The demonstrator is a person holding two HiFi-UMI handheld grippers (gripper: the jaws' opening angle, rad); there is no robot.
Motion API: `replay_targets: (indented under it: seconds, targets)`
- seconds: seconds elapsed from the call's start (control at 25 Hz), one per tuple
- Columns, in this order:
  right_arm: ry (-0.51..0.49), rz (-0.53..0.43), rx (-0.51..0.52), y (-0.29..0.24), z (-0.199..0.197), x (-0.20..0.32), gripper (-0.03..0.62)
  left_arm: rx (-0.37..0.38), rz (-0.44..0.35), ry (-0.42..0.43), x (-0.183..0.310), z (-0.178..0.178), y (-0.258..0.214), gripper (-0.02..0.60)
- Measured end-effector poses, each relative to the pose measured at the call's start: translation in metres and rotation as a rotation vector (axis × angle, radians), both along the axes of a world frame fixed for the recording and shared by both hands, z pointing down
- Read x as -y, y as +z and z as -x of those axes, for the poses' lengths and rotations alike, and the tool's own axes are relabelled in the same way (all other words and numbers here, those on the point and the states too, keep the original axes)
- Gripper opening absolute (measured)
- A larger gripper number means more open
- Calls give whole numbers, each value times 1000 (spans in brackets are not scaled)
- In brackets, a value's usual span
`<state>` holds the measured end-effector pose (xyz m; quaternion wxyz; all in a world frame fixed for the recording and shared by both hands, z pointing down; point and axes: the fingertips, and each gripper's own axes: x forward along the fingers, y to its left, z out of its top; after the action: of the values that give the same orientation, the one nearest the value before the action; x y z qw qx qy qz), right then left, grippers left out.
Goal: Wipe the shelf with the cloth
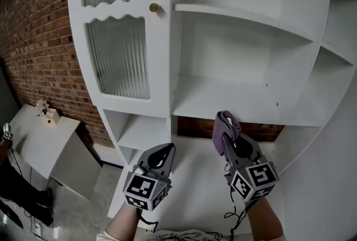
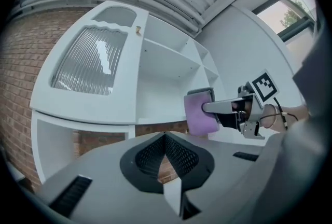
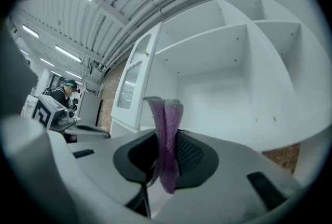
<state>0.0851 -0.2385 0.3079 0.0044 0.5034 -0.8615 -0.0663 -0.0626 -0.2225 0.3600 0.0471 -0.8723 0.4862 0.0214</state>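
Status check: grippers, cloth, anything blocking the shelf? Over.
Left gripper shut, empty, held low. Right gripper shut on purple cloth, folded, upright in front of the shelf. Nothing on it, nothing in the way.

The white shelf unit point(image 1: 163, 67) stands on the floor point(image 1: 72, 206) against a brick wall point(image 1: 39, 39). Its left section carries a ribbed glass door point(image 1: 120, 56) with a round brass knob point(image 1: 154, 8). The right section has an upper board point(image 1: 240, 18) and a lower board point(image 1: 234, 103). Left of the unit, a low white table point(image 1: 33, 139) carries a small flower pot point(image 1: 48, 115) near its rear edge.
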Motion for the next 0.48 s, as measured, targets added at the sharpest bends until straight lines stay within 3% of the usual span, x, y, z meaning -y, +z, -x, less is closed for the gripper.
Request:
replay_targets:
  seconds: [0.2,0.48]
  targets:
    - [-23,-57,-4,-82,20,54,75,49,-41,-66,22,5,-33,6]
    - [23,-110,9,-166,47,148,75,37,-93,-103,37,17,-66,6]
